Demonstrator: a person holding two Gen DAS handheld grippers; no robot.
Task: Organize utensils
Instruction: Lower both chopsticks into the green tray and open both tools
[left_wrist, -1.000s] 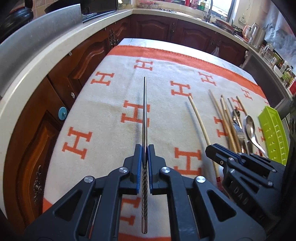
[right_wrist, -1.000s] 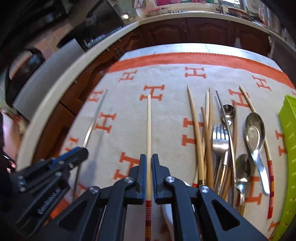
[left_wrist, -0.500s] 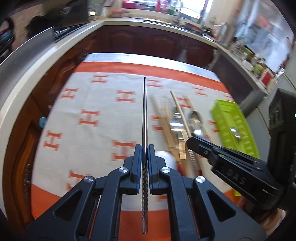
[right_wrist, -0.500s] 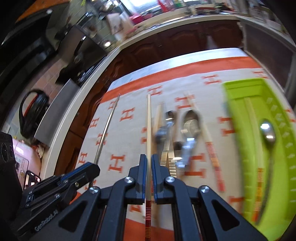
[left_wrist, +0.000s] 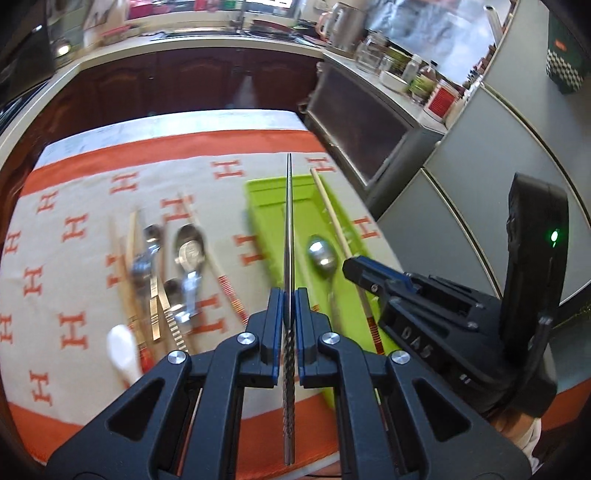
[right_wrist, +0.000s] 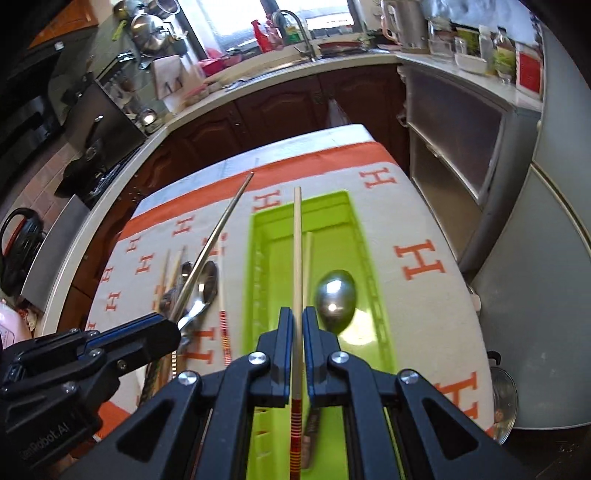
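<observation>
Utensils: the green tray (right_wrist: 373, 280), off at the right edge 1 second ago, now lies under both tongs. Left tongs (left_wrist: 289, 299) stay clamped on the metal chopstick (left_wrist: 289, 221), right tongs (right_wrist: 298, 317) on the wooden chopstick (right_wrist: 297, 251).

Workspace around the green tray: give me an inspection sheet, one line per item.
Surface: cream cloth with orange H pattern covers the table.
Job's things: green plastic tray holds a steel spoon and a wooden chopstick; loose pile of utensils lies left of the tray.
Clutter: white ceramic spoon by the pile.
Grippers: left gripper shut on a metal chopstick; right gripper shut on a wooden chopstick with red-striped end, above the tray.
Cables: nothing seen.
Surroundings: dark wood cabinets, cluttered counter.
</observation>
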